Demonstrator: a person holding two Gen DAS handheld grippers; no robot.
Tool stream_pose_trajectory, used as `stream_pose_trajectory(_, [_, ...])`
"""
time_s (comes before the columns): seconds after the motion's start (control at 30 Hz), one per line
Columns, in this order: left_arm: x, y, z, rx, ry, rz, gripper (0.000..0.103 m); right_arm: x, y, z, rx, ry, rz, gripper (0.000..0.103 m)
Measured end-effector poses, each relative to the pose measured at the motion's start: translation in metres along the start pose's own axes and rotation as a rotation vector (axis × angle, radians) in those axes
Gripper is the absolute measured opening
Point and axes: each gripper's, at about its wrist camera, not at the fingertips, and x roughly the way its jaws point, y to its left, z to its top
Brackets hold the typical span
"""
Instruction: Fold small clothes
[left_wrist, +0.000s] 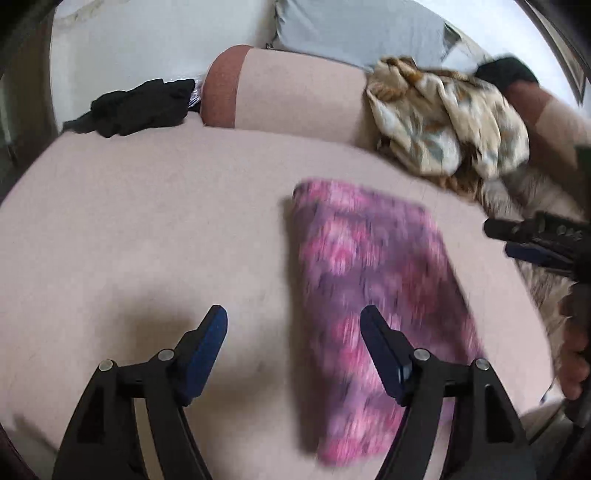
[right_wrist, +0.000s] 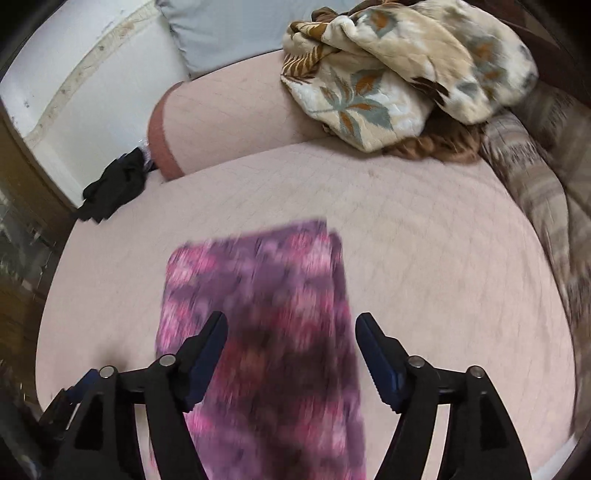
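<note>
A pink and purple patterned cloth lies folded into a long strip on the pale pink bed cover; it also shows in the right wrist view. My left gripper is open and empty above the bed, its right finger over the cloth's left edge. My right gripper is open and empty, hovering over the near part of the cloth. The right gripper also shows at the right edge of the left wrist view. Both views are blurred.
A black garment lies at the far left by a pink bolster. A floral blanket is heaped at the back right over a striped throw. A grey pillow rests against the wall.
</note>
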Motion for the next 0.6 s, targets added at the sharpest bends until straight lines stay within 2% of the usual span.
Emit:
stream_pose_trajectory(0.13, [-0.036,-0.008,-0.031,0.012,-0.013,-0.016,0.074,-0.018,0.004,-0.055,-0.028,0.02,-0.028,0.081])
stream_pose_trajectory(0.3, [-0.075,-0.019,-0.056,0.061,-0.031,0.023,0.077,-0.044,0.007,-0.108,-0.017,0.034,-0.042,0.081])
stream_pose_trajectory(0.47, [-0.12,-0.023,-0.073,0.099,-0.06,0.041,0.081,-0.091,0.02,-0.148,-0.028,0.044,-0.091,0.082])
stream_pose_trajectory(0.6, [-0.162,-0.03,-0.077,0.147,-0.097,0.054,0.088,-0.138,0.029,-0.169,-0.013,0.001,-0.108,0.083])
